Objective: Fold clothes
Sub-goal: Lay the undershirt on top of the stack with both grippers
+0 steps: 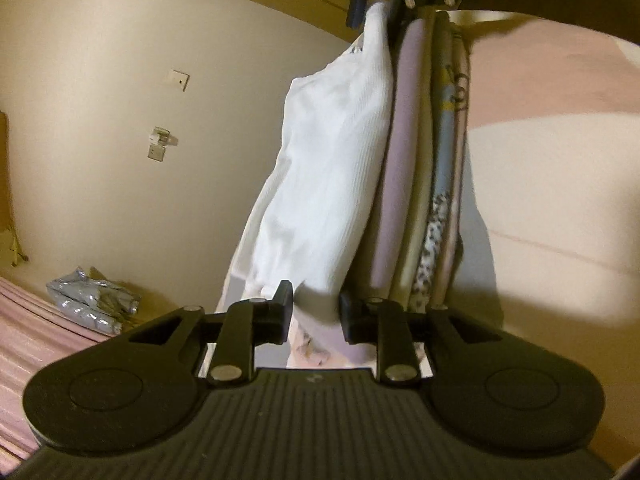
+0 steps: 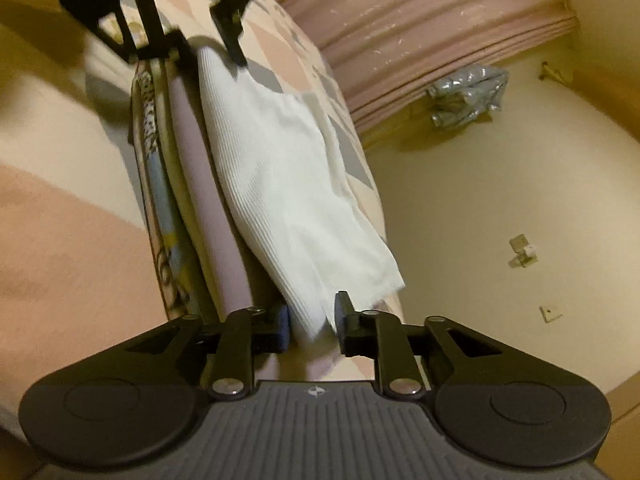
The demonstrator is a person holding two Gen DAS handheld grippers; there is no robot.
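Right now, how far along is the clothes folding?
Done: a stack of folded garments, lilac, cream and patterned, sits beside the piece in work. In hand: the white ribbed garment is folded and held at opposite ends by the left hand-held gripper and the right hand-held gripper, jaws around its edges. Left: setting it onto the stack; no other unfolded clothes show.

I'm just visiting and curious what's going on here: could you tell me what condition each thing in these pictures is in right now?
White ribbed garment: folded, lying against the stack, an end between each gripper's jaws.
Stack of folded clothes: folded, layered beside the white garment.
Left gripper: jaws around one end of the garment; closed or not is unclear.
Right gripper: jaws around the other end; likewise unclear.
Silvery plastic bag: crumpled, by the pink curtain.
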